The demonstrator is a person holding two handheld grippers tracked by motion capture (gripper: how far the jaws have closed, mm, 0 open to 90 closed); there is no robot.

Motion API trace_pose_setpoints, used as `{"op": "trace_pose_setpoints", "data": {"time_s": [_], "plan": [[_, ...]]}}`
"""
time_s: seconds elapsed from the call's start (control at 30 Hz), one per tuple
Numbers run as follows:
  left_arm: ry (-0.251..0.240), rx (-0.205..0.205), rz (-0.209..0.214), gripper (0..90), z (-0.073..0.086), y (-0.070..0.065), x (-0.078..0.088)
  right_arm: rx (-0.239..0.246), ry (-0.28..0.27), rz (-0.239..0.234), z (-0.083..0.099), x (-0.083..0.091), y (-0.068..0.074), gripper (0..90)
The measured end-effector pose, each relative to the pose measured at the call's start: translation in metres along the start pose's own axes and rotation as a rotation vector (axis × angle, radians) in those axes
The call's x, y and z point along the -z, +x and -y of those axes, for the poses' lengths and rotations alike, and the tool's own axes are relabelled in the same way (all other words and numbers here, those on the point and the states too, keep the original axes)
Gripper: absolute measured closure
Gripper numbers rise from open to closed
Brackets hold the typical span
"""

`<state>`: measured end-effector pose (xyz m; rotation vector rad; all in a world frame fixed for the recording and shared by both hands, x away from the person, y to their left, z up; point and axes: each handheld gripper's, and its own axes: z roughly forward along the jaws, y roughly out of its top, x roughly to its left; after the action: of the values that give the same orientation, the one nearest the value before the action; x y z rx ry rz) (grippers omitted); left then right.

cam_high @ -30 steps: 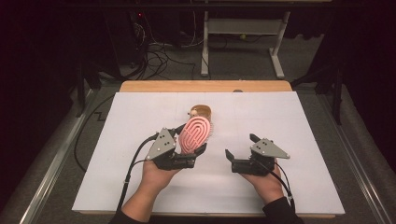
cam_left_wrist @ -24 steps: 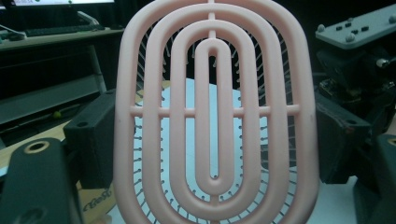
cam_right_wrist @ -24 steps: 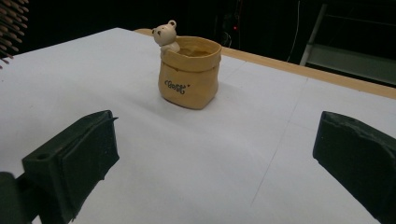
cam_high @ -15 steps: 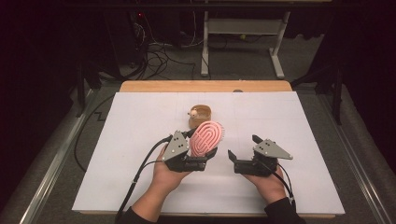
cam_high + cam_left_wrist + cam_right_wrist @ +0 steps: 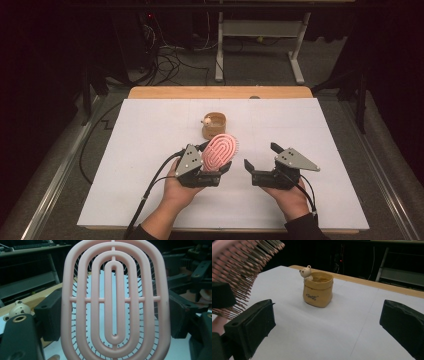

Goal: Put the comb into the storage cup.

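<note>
The left hand-held gripper, clamped on the base of the pink oval plastic hairbrush with concentric vented ribs, has been sliding right and nearer over the last second, carrying the brush away from the small tan sack-shaped pot with a bear figurine on its rim and toward the right hand-held gripper. The brush was overlapping the pot in the high view before; now it is sitting clear of it, lifted off the white tabletop, near the front middle. Judging from that, this is looking like a handover or a two-handed regrip being set up, not yet done.

In the left gripper view the hairbrush is showing its ribbed back to the camera, standing between the jaws. Long axis is running from the grip up and away to the far right, head end tilted toward the pot; bristles are facing right, toward the other gripper, as the right gripper view is showing.

Pot is standing upright, well behind both grippers, untouched.

Right hand-held gripper is sitting just right of the brush, apart from it, jaws spread wide and holding nothing.
</note>
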<state>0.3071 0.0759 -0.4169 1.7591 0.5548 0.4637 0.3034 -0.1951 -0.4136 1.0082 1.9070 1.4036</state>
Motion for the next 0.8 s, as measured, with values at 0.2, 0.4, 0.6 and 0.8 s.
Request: {"op": "trace_pose_setpoints", "data": {"time_s": [0.2,0.4,0.6,0.8], "plan": [[0.008,0.001,-0.01,18.0,0.003,0.001,-0.001,-0.004,-0.014,-0.01,-0.005,0.003,0.003,0.3],[0.012,0.006,-0.013,18.1,0.005,0.0,-0.002,-0.007,-0.028,-0.032,-0.012,0.007,0.008,0.3],[0.012,-0.002,-0.013,18.1,0.006,-0.004,-0.004,-0.024,-0.059,-0.067,-0.021,0.011,0.015,0.3],[0.012,-0.004,-0.006,18.1,0.005,-0.01,-0.005,-0.028,-0.073,-0.083,-0.025,0.013,0.021,0.3]]}}
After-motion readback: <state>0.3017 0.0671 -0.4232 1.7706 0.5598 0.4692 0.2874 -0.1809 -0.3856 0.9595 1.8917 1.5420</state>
